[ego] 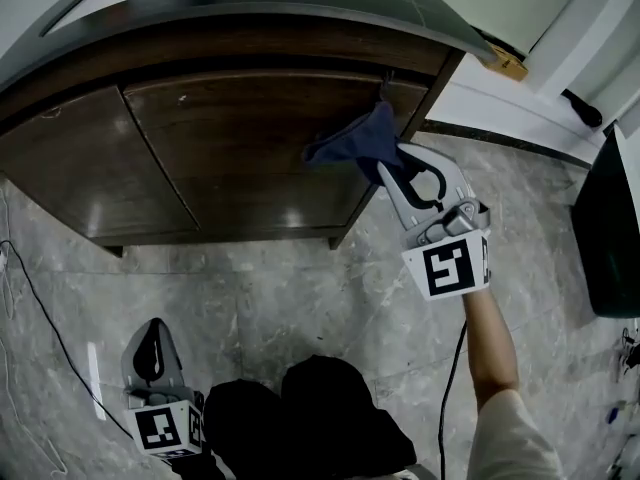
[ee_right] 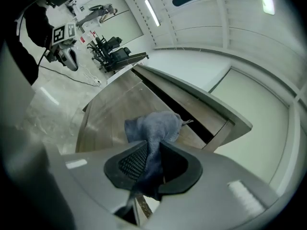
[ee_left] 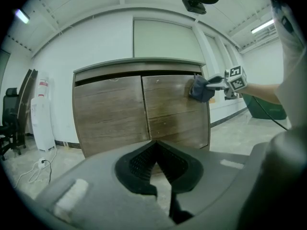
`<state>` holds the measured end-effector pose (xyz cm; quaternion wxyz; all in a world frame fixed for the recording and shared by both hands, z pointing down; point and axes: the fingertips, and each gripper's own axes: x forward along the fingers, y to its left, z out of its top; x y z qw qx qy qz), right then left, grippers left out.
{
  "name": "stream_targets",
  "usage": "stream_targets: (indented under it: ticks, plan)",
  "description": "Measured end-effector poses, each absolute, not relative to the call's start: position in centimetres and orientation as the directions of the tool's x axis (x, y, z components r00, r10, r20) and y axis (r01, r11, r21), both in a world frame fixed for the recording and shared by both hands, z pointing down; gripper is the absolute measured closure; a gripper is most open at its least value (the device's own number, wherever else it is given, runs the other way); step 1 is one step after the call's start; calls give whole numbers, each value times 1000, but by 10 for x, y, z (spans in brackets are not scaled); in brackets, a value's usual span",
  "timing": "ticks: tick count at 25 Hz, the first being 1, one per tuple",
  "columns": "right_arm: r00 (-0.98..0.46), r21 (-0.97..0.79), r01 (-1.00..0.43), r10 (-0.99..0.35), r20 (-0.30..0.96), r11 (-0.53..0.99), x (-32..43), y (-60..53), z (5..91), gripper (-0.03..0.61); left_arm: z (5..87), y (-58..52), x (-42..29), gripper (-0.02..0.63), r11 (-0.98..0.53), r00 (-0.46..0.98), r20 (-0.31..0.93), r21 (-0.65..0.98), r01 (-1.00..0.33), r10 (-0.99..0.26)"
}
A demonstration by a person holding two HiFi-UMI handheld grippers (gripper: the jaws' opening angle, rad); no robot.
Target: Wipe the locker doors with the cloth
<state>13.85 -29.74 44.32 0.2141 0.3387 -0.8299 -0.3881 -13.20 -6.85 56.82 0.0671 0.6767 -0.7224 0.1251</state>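
Right gripper (ego: 388,171) holds the cloth against the locker (ee_left: 110,114); left gripper (ego: 151,330) idle, low.

We note the right gripper's jaws pinched on a blue-grey cloth (ego: 352,142), whose bunched end lies against the upper right corner of the right door (ego: 250,153), close to the locker's side edge. The left gripper's jaws are pressed together with nothing between them; it hangs low over the floor (ego: 300,288), well apart from the locker. The doors are dark wood grain with a faint sheen, and the left door (ego: 85,163) is shut. A grey top (ee_left: 139,63) overhangs both doors. The floor is pale grey marbled tile, and a thin black cable (ego: 45,313) runs across it. Behind the locker is a white wall (ee_left: 96,42).
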Motion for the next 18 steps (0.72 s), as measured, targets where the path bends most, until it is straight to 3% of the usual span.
stream_targets:
  ticks: [11, 18]
  plan:
    - [-629, 879, -315, -772, 90, 359, 144, -343, 419, 502, 556, -75, -92, 612, 14, -40, 254, -103, -995, -966]
    - [-629, 913, -333, -777, -31, 233, 129, -338, 361, 502, 506, -92, -49, 612, -66, 46, 173, -108, -992, -984]
